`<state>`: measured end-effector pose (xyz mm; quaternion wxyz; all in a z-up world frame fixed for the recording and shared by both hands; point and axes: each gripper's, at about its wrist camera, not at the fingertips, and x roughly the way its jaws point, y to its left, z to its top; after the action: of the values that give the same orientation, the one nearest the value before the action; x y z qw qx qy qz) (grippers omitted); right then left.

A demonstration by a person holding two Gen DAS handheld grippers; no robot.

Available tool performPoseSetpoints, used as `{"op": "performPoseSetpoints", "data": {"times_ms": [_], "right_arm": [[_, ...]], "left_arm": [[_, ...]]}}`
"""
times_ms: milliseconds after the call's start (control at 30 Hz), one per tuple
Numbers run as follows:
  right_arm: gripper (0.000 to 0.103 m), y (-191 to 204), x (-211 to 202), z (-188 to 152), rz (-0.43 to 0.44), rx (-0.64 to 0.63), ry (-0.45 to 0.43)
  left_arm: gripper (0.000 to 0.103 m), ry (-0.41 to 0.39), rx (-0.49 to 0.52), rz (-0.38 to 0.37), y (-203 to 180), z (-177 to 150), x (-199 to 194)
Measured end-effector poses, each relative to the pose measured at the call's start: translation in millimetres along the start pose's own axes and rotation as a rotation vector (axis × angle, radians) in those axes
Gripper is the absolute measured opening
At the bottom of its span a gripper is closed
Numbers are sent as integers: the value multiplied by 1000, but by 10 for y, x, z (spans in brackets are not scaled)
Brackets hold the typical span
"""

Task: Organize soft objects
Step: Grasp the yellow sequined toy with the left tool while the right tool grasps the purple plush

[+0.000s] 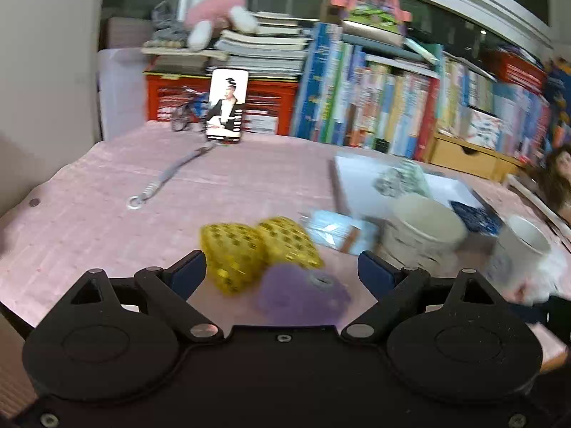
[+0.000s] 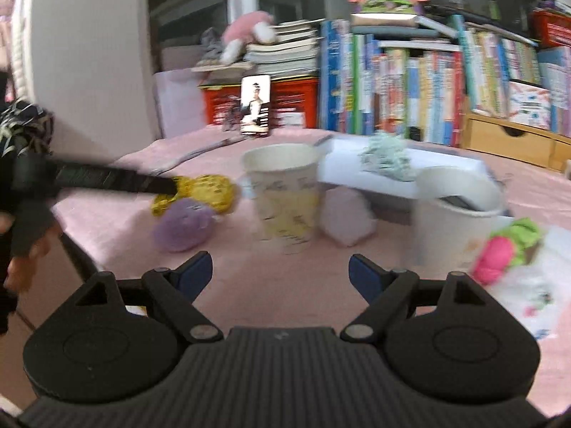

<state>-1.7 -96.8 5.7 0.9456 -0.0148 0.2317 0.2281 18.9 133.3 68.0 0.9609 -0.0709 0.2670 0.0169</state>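
Both my tools stand wide with nothing between the pads. My left gripper [image 1: 282,267] points down at the purple pompom [image 1: 301,294], which lies on the pink cloth [image 1: 107,214] at the near edge, touching the two yellow mesh puffs [image 1: 257,249] just behind it. My right gripper [image 2: 280,273] faces the paper cup [image 2: 283,196], with a pale pink soft lump [image 2: 346,214] just right of it and a pink-and-green soft toy [image 2: 506,249] further right beside the white cup [image 2: 460,214].

I judge the purple pompom is the pick in hand. To do it well I centre the jaws on it alone, keep clear of the yellow puffs, and close gently, since it will squash.
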Motion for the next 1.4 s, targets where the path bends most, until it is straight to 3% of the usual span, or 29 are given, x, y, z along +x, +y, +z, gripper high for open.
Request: {"op": "performPoseSetpoints", "data": {"times_ms": [200,467,833,1033,1400], "right_arm": [[90,354,267,-26,63,-58,-5],[90,586,575,-29,83,-79,-22],[90,691,858,4,47,-98,-15],[90,680,948,23,35,-89,5],[87,693,1009,40,48,-97,14]], "left_arm": [[91,20,-46,43,235,122,258],[91,66,-114,53,370,147,623],[90,151,-155,17,418,118,944],[82,197,-200,-32,475,119,1040],[76,213,-214,-65,475,126,1075]]}}
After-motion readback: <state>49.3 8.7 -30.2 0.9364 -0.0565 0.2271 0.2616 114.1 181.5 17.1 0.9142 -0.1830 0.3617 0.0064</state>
